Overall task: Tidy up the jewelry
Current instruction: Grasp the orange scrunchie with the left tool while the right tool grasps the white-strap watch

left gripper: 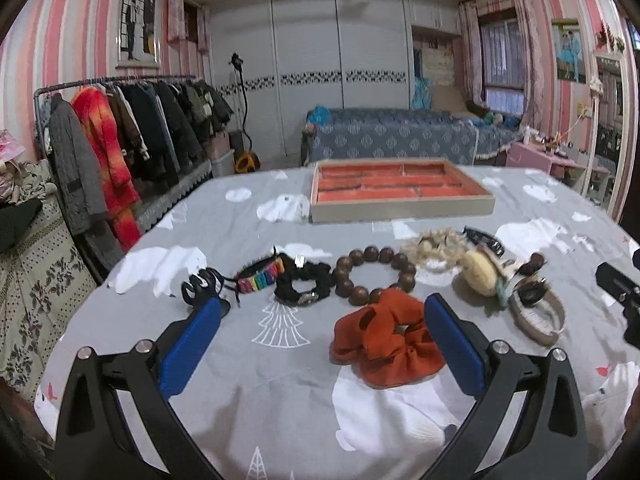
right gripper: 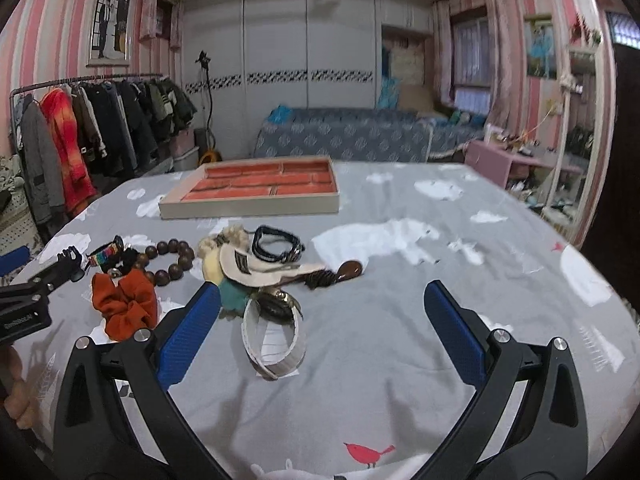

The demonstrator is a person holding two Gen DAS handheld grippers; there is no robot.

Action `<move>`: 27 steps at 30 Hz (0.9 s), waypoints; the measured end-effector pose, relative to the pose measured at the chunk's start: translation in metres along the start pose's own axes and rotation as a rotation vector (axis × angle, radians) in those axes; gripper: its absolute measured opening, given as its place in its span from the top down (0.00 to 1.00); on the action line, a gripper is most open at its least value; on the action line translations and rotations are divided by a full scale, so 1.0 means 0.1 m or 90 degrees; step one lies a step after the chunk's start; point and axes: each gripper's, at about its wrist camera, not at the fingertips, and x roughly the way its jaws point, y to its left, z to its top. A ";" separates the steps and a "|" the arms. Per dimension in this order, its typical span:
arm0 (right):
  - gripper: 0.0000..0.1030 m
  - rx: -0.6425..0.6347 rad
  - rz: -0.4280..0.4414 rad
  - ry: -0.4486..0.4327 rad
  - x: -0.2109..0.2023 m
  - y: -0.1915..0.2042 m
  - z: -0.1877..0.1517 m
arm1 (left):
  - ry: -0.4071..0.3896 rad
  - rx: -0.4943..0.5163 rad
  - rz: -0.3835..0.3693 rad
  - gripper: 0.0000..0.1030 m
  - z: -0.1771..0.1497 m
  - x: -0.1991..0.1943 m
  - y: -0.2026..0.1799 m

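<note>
Sorting is only beginning, I judge: the flat beige tray with orange-lined compartments (left gripper: 402, 200) looks empty, and all pieces are lying on the grey printed bedsheet (left gripper: 248, 380). You are holding the left gripper (left gripper: 323, 344) wide apart and gripping nothing; the right gripper (right gripper: 322, 332) is also spread wide and empty.

Between the left fingers, close to the right finger, the rust-orange fabric scrunchie (left gripper: 386, 340) is lying flat. Just ahead of it sits the brown wooden bead bracelet (left gripper: 374, 276), and ahead-left the black scrunchie (left gripper: 304, 284) and the rainbow-coloured woven band (left gripper: 260, 280). The tray is well ahead, beyond all of them.

Inside the right gripper, beside its left finger, the white leather strap watch (right gripper: 276, 340) is lying on its side. Its band forms a loop, with the long axis running forward from you and the dark dial (right gripper: 276, 306) at the far end.

Your next move probably calls for lowering one gripper over a single piece, closing on it only, then carrying it forward to a compartment.
</note>
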 end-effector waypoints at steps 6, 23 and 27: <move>0.04 -0.008 -0.014 0.034 0.21 0.01 -0.03 | 0.059 -0.002 -0.024 0.04 -0.07 0.32 0.00; 0.10 -0.031 -0.051 0.134 0.69 -0.04 -0.11 | 0.161 -0.011 -0.074 0.10 -0.15 0.71 0.01; 0.29 -0.038 -0.043 0.182 0.84 -0.04 -0.14 | 0.169 0.000 -0.080 0.23 -0.16 0.74 -0.02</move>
